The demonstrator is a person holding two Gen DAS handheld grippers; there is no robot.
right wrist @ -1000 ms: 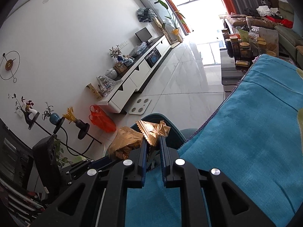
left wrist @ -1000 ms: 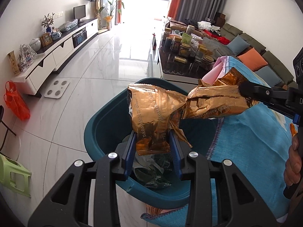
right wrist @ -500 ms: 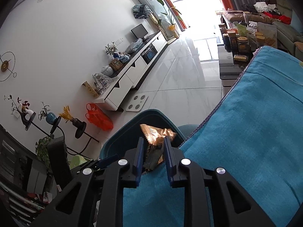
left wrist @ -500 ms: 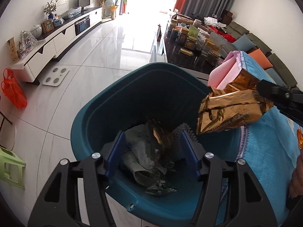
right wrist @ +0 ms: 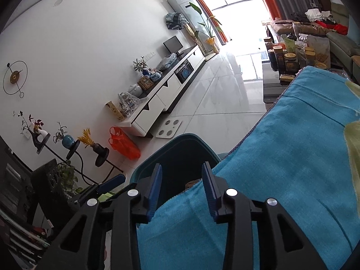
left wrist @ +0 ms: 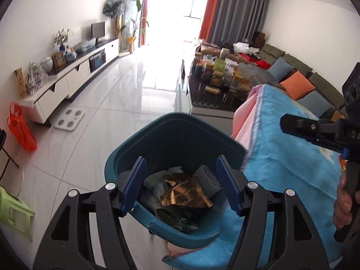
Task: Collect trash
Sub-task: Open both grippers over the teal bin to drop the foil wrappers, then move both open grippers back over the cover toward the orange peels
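Note:
A teal waste bin (left wrist: 180, 130) stands on the floor beside the table with the blue cloth (left wrist: 288, 171). Inside lies a gold foil wrapper (left wrist: 182, 193) on top of grey and dark trash. My left gripper (left wrist: 182, 184) is open and empty, above the bin's near side. My right gripper (right wrist: 182, 182) is open and empty over the cloth's edge, pointing at the bin (right wrist: 180, 150). It also shows in the left wrist view (left wrist: 315, 130) at the right, above the cloth.
A white TV cabinet (left wrist: 67, 85) runs along the left wall, with a red bag (left wrist: 21, 132) and a white scale (left wrist: 69, 119) on the floor. A green stool (left wrist: 13, 213) is at lower left. A dark coffee table with jars (left wrist: 216, 83) and a sofa (left wrist: 303, 83) lie beyond.
Both grippers let go of their gold wrappers, which dropped into the bin. Both jaws opened wide. The left gripper has risen and pulled back from the bin.

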